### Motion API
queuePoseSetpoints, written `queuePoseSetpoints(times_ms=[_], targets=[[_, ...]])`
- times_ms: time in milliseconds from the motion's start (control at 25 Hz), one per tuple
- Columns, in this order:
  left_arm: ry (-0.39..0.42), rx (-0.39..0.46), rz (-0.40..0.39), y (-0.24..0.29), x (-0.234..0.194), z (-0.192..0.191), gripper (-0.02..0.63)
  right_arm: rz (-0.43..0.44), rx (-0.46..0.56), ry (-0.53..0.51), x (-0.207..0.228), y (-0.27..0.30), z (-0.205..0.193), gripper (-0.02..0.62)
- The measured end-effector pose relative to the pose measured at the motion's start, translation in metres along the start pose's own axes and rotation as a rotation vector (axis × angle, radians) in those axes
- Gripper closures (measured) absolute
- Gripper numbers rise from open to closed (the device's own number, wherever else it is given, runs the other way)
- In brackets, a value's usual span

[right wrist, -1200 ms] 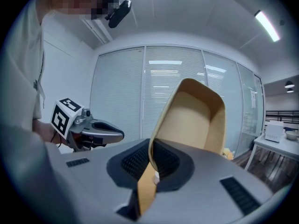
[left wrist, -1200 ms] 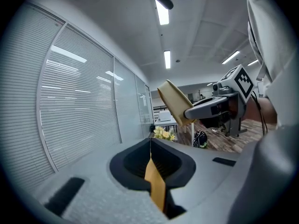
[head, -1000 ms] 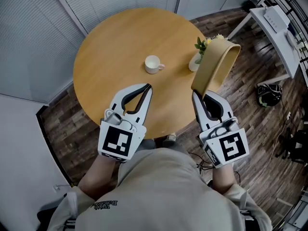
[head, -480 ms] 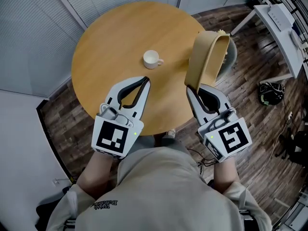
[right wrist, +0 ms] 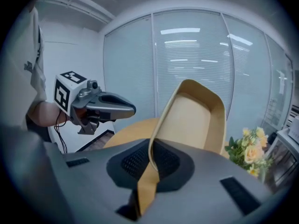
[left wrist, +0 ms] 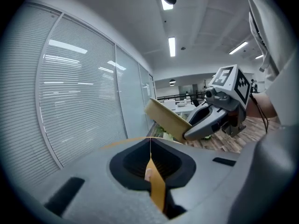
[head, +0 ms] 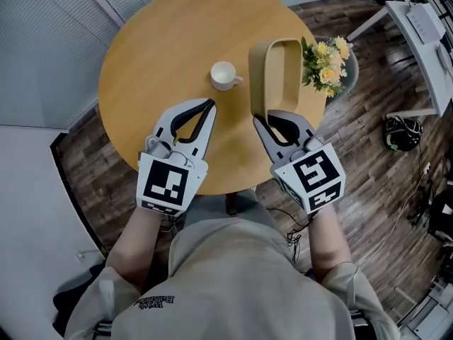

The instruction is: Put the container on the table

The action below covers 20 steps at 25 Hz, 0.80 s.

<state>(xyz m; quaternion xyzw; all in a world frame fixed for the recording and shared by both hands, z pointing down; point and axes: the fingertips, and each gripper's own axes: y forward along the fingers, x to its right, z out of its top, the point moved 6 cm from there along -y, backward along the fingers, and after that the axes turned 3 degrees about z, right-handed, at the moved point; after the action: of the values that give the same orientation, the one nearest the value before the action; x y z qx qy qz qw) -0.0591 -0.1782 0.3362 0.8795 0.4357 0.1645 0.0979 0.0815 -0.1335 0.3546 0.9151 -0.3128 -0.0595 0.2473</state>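
The left gripper (head: 206, 108) hangs over the near part of the round wooden table (head: 141, 62), its jaws pressed together with nothing between them. Just beyond its tip, a small white cup (head: 224, 75) stands on the tabletop; what it holds cannot be made out. To the cup's right is the container (head: 276, 69), a thin-walled tan tub with rounded corners. It is tipped on its side over the table's right half and shows only bare tan walls inside. The right gripper (head: 263, 121) has its jaws clamped on the near edge of the tub's wall. Whether the container's far end touches the table cannot be told. Yellow and cream flowers (head: 325, 59) sit by the table's right edge, just beside the tub. A white desk (head: 425, 41) stands well apart at far right.
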Motion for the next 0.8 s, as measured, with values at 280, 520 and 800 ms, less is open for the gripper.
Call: queuePoseSetpoints(times_ms=[280,520,800], targets=[[-0.070,-0.070,-0.019,0.033,-0.005,-0.041,0.584,0.025,-0.170,0.064,0.015,0.043,-0.061,0.561],[-0.138,-0.163,-0.050,0.063,0.004,-0.093,0.584,0.014,-0.306,0.124,0.034,0.072,-0.119,0.561],[-0.221,-0.226,-0.080,0.092,0.020,-0.139,0.584,0.018,-0.461,0.173,0.044,0.103,-0.188,0.561]])
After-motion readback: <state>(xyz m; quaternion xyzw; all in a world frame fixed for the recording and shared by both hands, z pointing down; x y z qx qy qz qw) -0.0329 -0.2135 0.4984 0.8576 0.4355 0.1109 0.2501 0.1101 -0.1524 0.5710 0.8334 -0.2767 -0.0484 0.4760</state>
